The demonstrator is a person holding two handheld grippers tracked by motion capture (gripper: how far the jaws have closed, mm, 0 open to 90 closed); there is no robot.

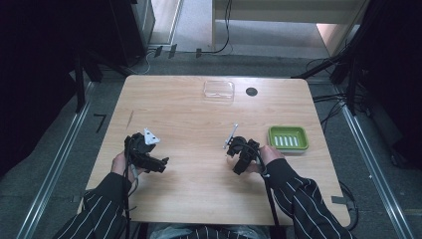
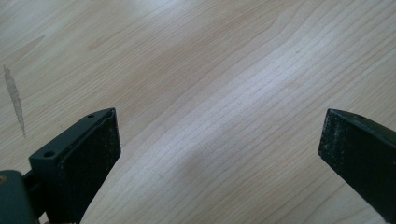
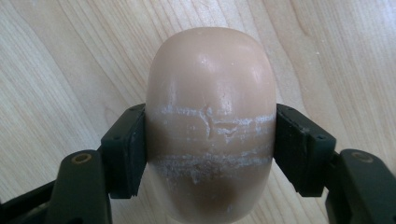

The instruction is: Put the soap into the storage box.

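A rounded beige soap bar (image 3: pixel 211 93) with whitish scuff lines across its middle sits between the two black pads (image 3: pixel 125 149) of my right gripper (image 3: pixel 211 149), which is shut on its sides just above the wood. In the high view that right gripper (image 1: pixel 241 154) is at the table's middle right, a little left of a green soap dish (image 1: pixel 287 138). My left gripper (image 2: pixel 219 135) stands open over bare wood with nothing between its jaws. In the high view the left gripper (image 1: pixel 149 154) is at the front left of the table.
The light wooden table (image 1: pixel 199 119) has a clear plastic box (image 1: pixel 219 90) and a small black disc (image 1: pixel 252 91) near its far edge. A grey scuff mark (image 2: pixel 14 100) streaks the wood left of my left gripper. Cables and metal rails run along the floor around the table.
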